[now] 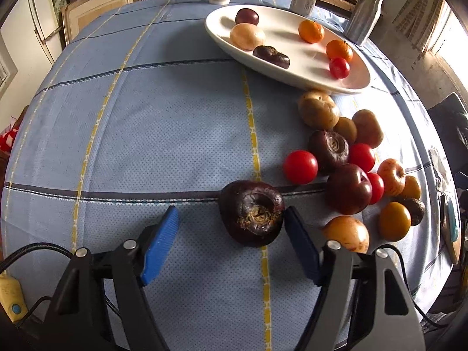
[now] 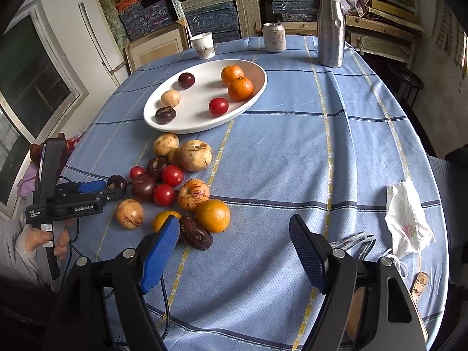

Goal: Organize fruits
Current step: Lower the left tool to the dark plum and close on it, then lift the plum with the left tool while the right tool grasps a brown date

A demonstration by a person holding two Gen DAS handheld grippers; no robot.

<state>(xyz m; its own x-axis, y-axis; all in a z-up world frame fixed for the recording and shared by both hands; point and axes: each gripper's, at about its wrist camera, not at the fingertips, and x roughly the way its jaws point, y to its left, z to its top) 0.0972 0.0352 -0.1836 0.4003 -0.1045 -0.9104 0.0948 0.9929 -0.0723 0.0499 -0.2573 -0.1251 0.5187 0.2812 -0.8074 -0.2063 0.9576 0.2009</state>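
A dark purple fruit (image 1: 252,215) lies on the blue checked cloth between the pads of my left gripper (image 1: 231,208). The right pad touches its side, while the left pad stands a clear gap away. The same gripper (image 2: 101,188) and fruit (image 2: 117,182) show at the left in the right wrist view, held by a hand. A pile of red, yellow, orange and dark fruits (image 1: 351,161) (image 2: 175,181) lies beside it. The white oval plate (image 1: 292,79) (image 2: 187,128) holds several fruits. My right gripper (image 2: 234,218) hangs open over the cloth near an orange fruit (image 2: 213,216), with nothing between its fingers.
A paper cup (image 2: 202,45), a can (image 2: 274,37) and a metal bottle (image 2: 331,29) stand along the table's far edge. A crumpled white tissue (image 2: 406,222) and a face mask (image 2: 355,241) lie at the right. Shelves of stacked boxes stand behind the table.
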